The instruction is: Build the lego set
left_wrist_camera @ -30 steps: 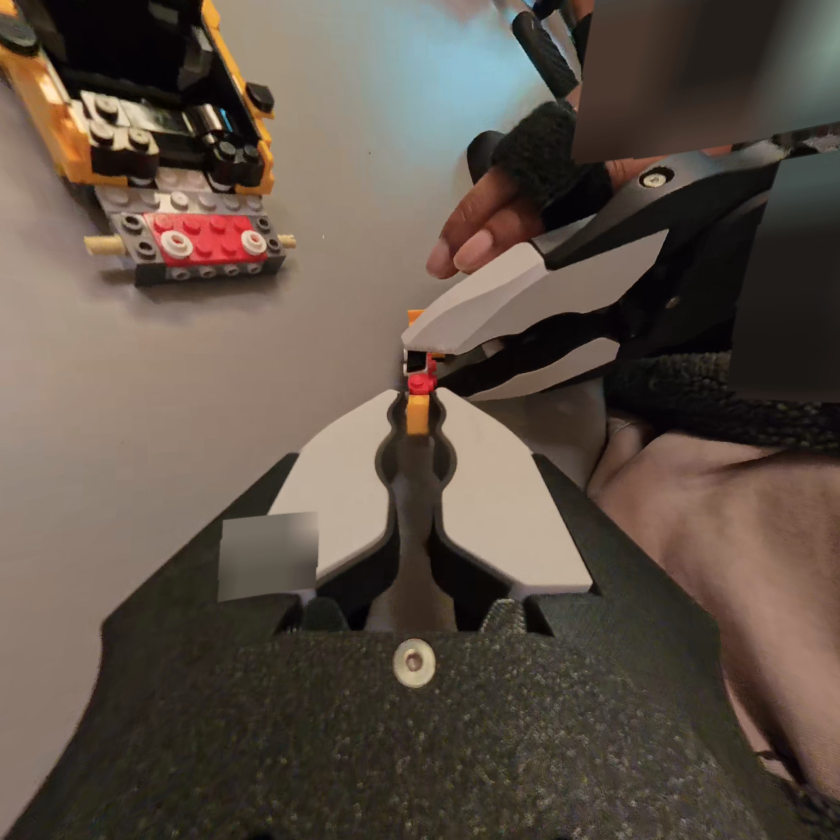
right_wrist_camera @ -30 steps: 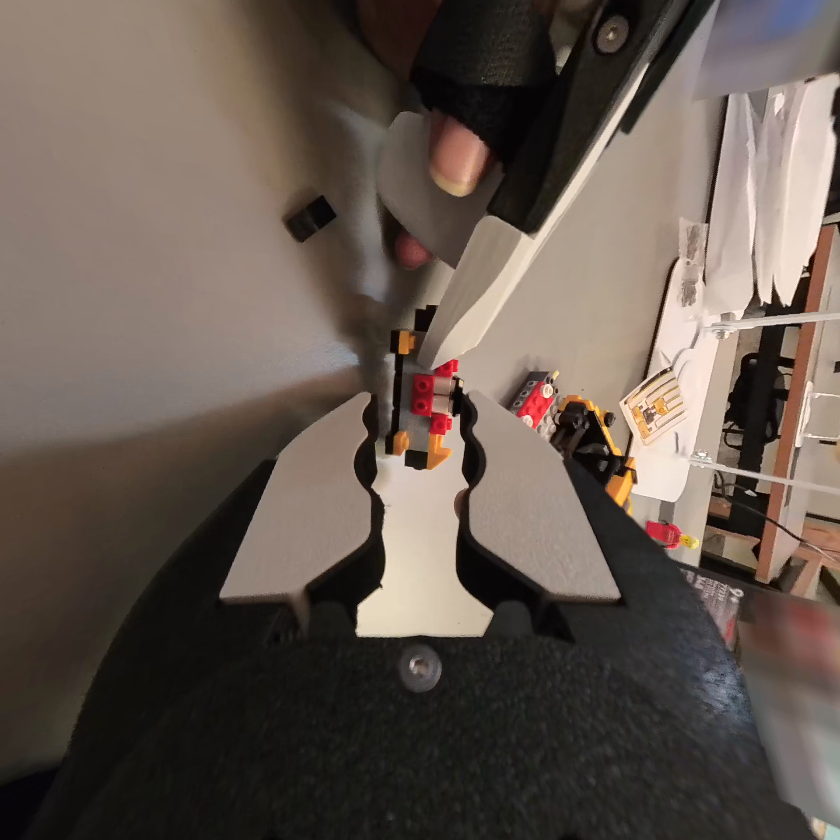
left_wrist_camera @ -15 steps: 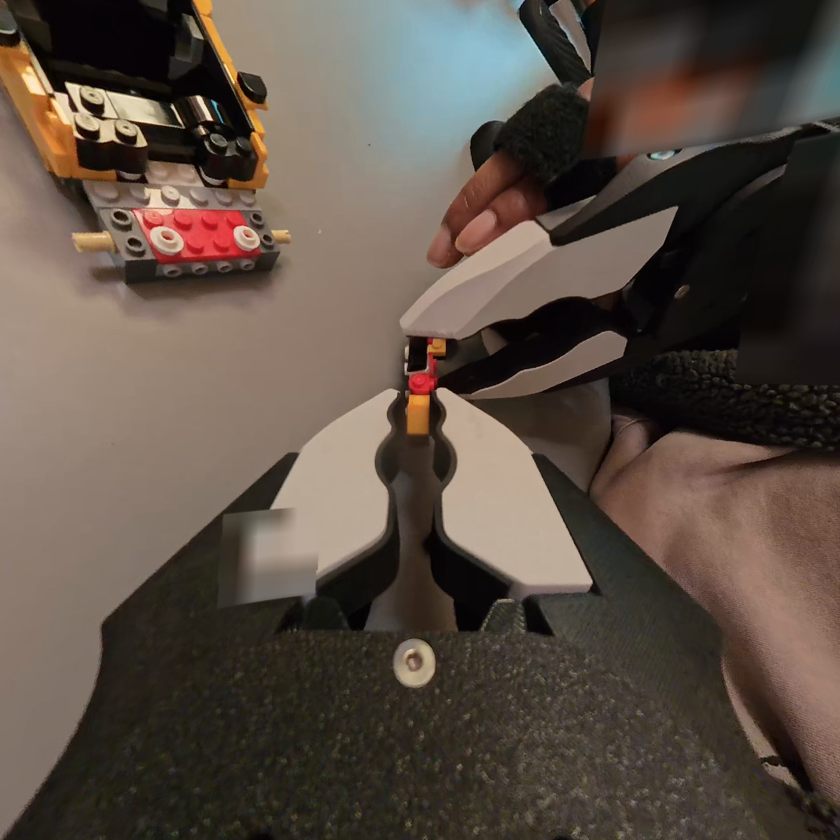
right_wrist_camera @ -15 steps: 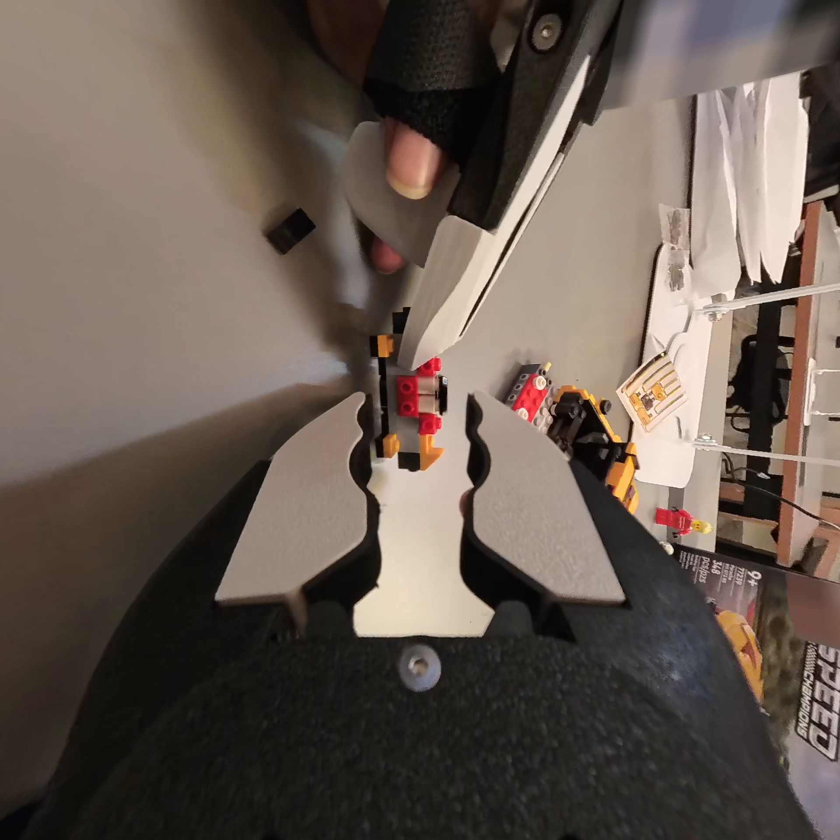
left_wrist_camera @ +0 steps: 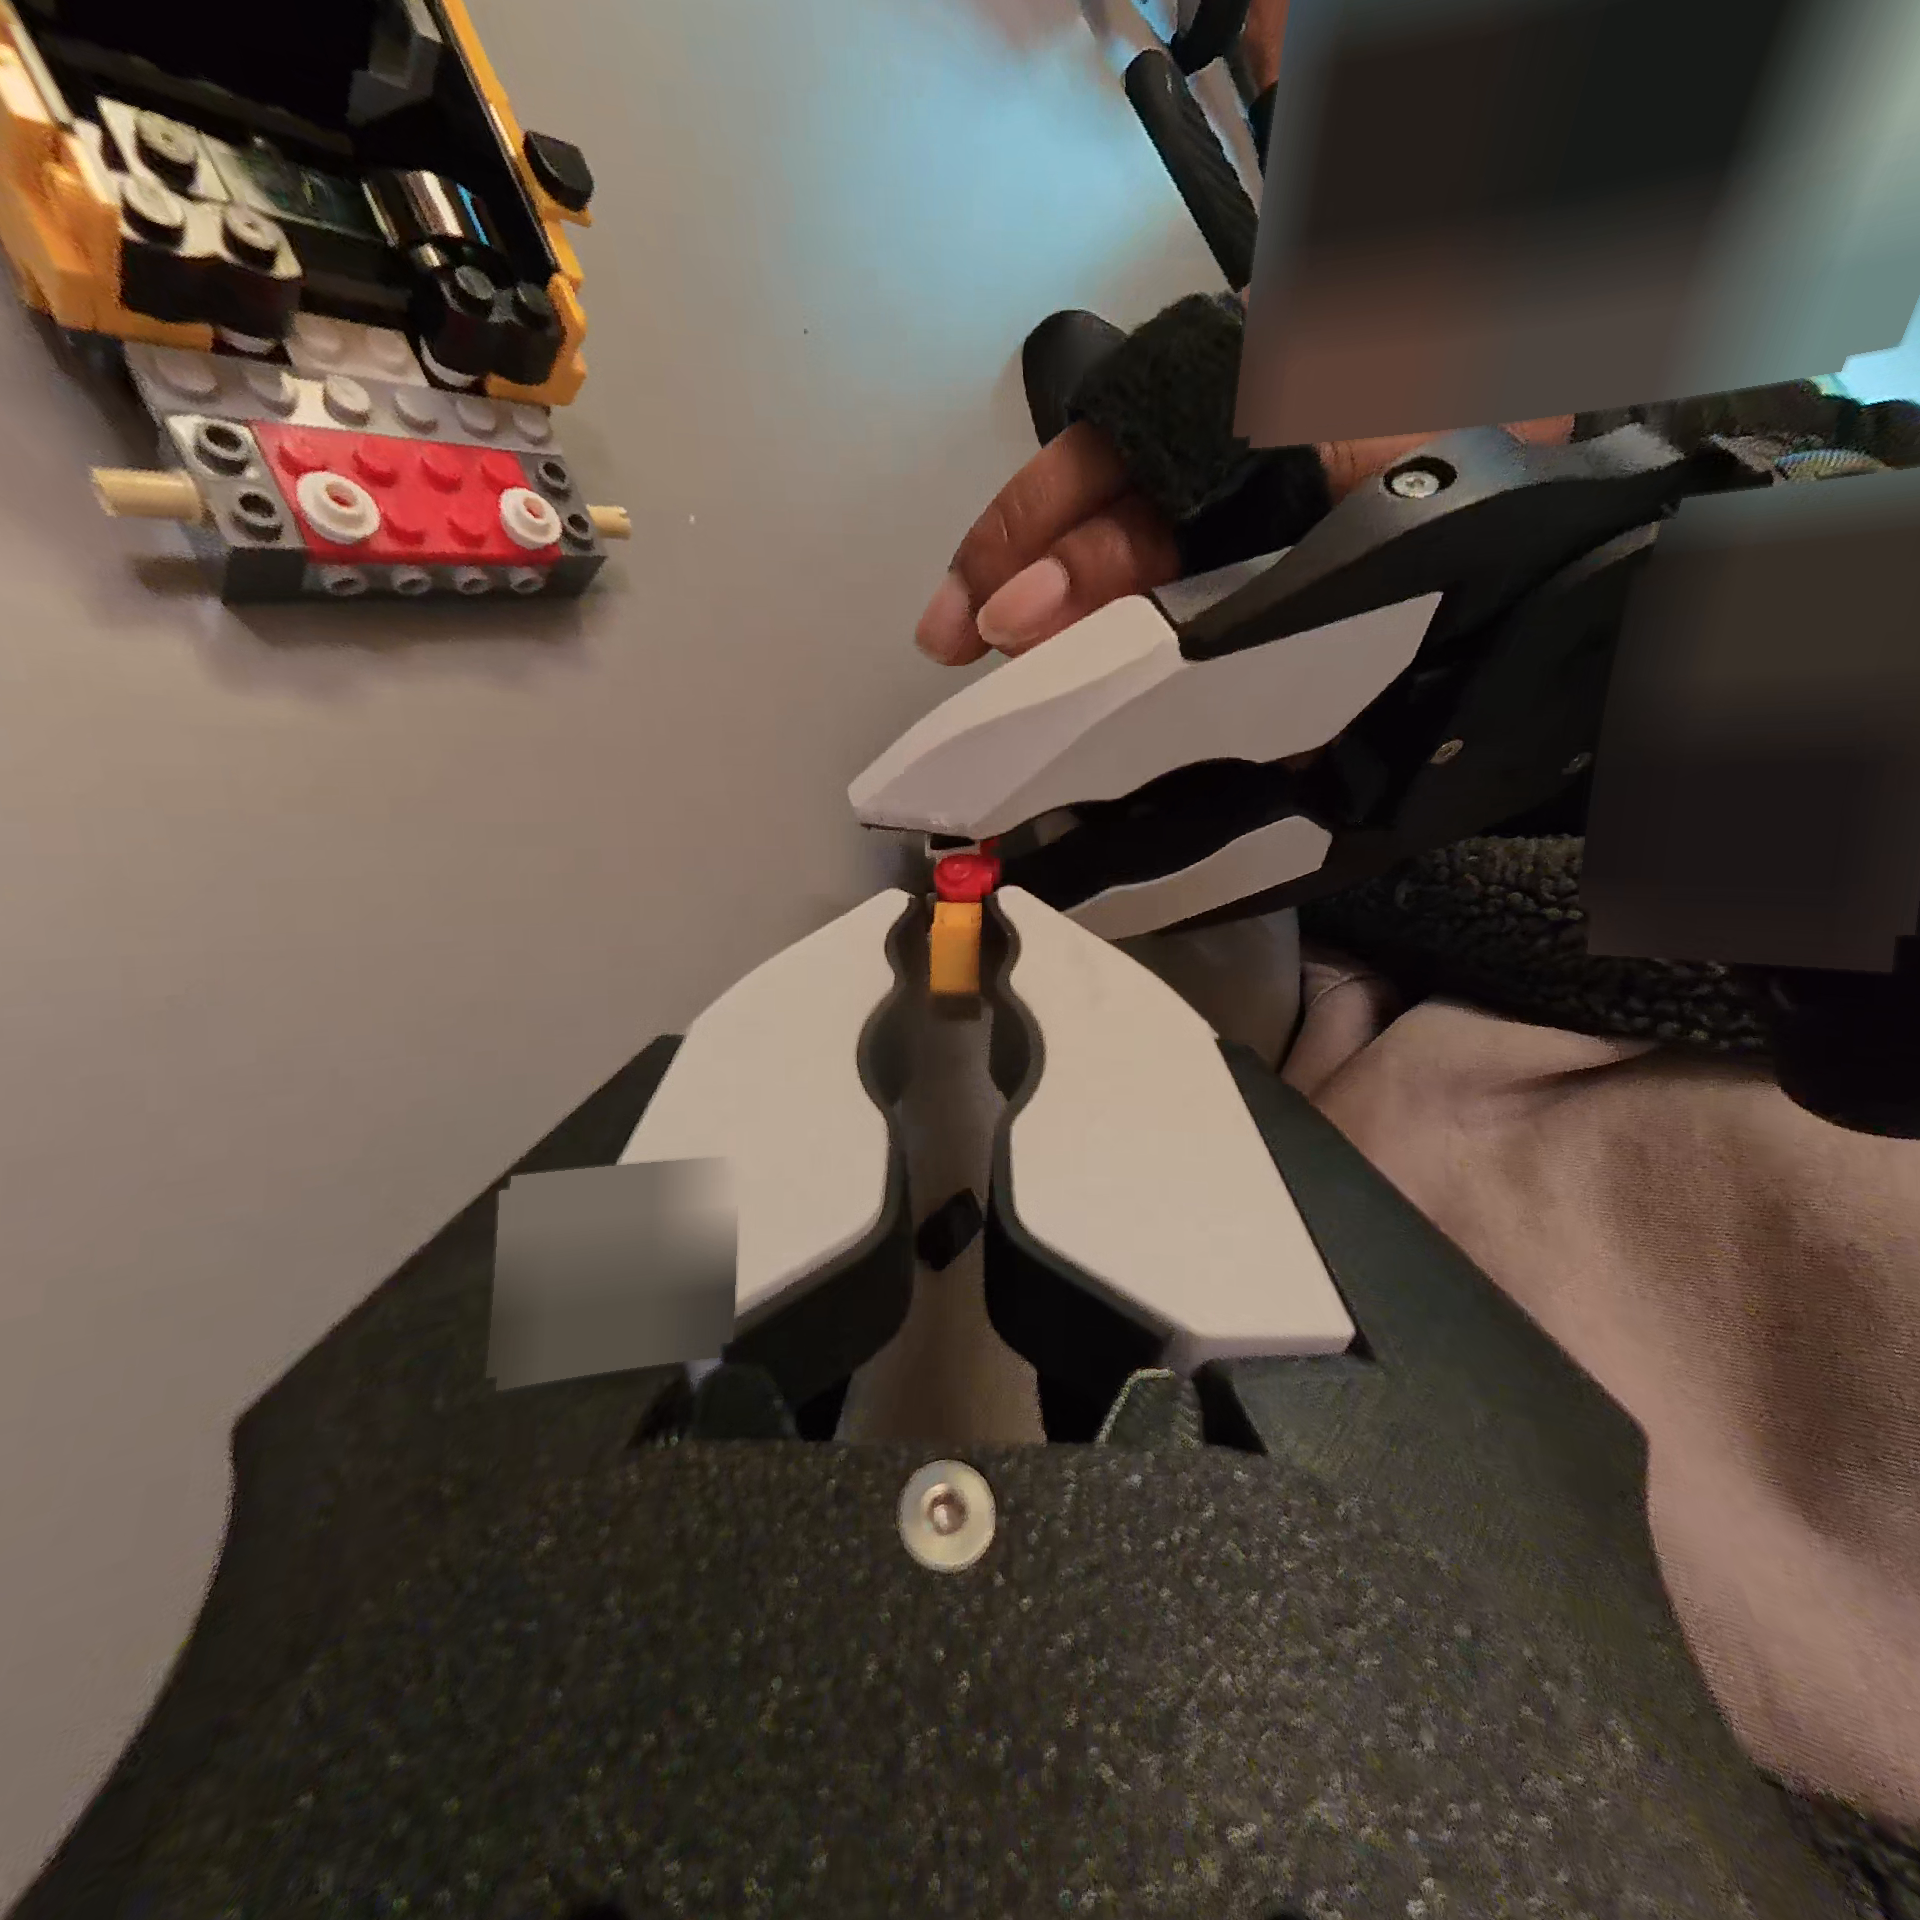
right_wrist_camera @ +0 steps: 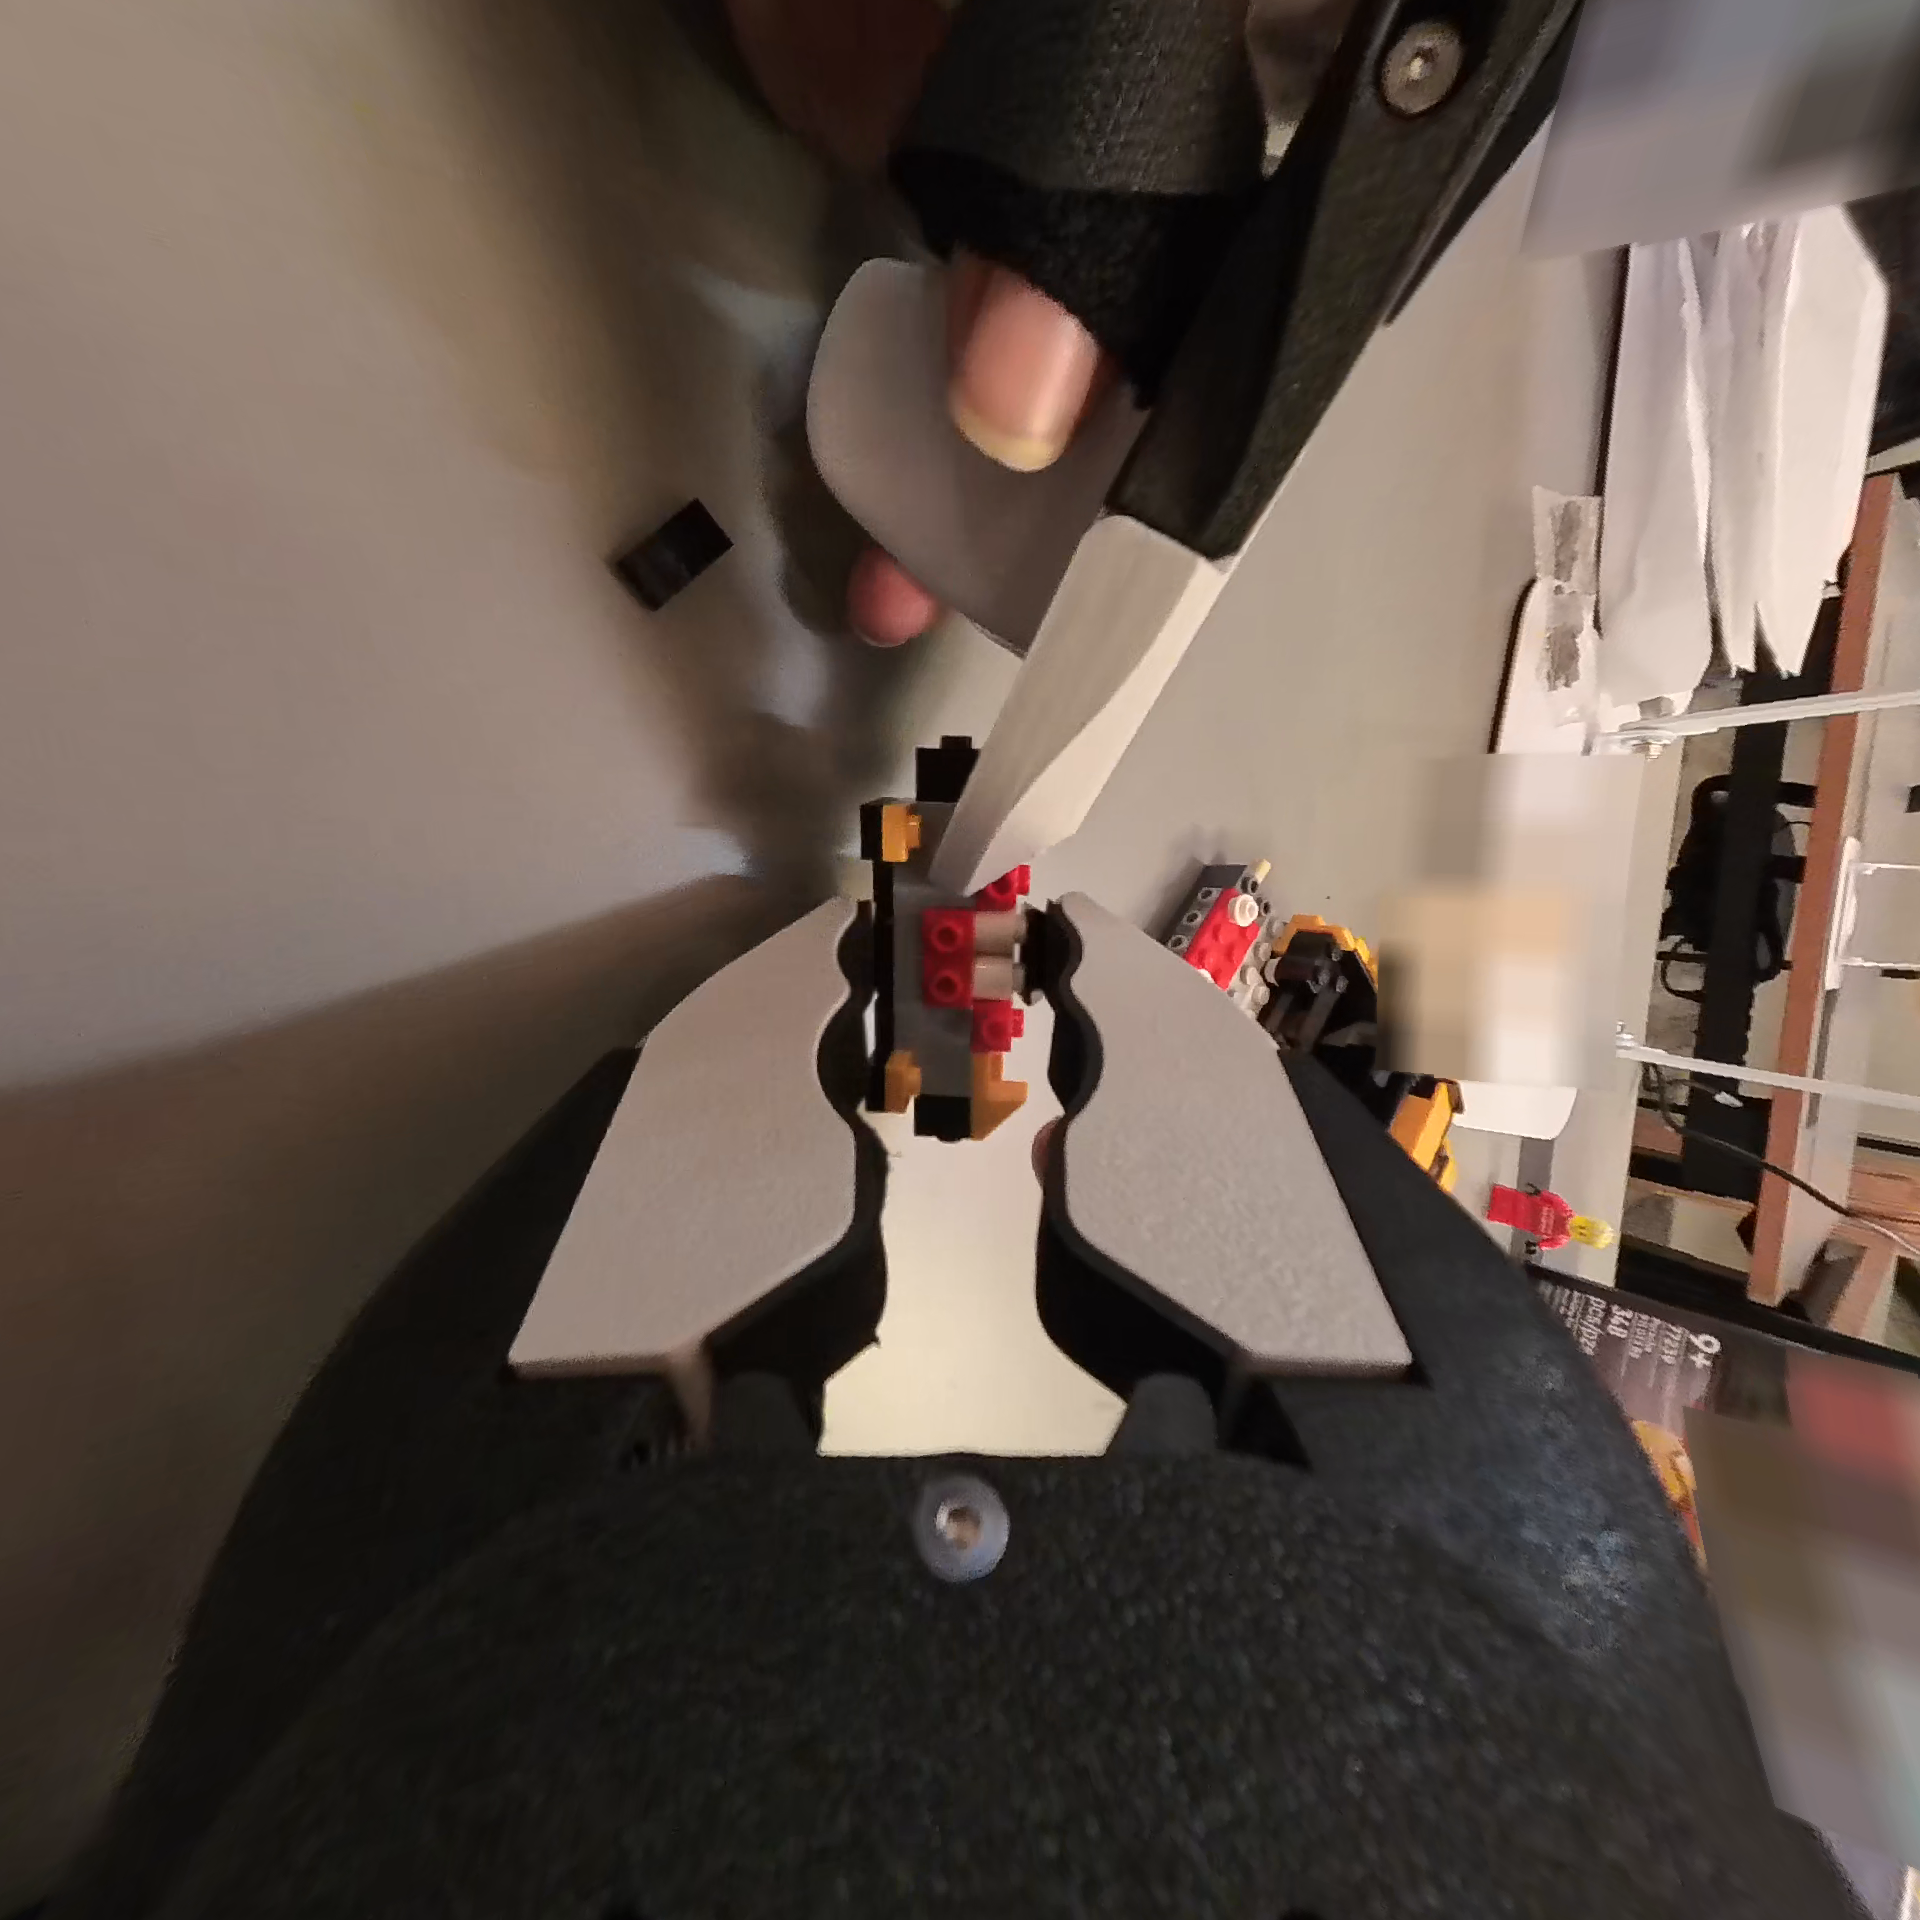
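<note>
Both the left gripper (left_wrist_camera: 958, 914) and the right gripper (right_wrist_camera: 954, 914) clamp the small grey, red, orange and black brick sub-assembly (right_wrist_camera: 951, 987) above the pale grey table (left_wrist_camera: 312, 935), well apart from the orange-and-black car chassis (left_wrist_camera: 312, 291).

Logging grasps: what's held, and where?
Both tongs grip one small lego sub-assembly: right tongs across its sides, left tongs on its orange end.

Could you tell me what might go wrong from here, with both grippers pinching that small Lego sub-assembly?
1. The left gripper pinches only the sub-assembly's thin orange end; a twist could snap that brick off.
2. The right gripper grips across small red and grey parts; squeezing may dislodge them.
3. A dropped piece could land by the loose black brick and get mixed up.
</note>
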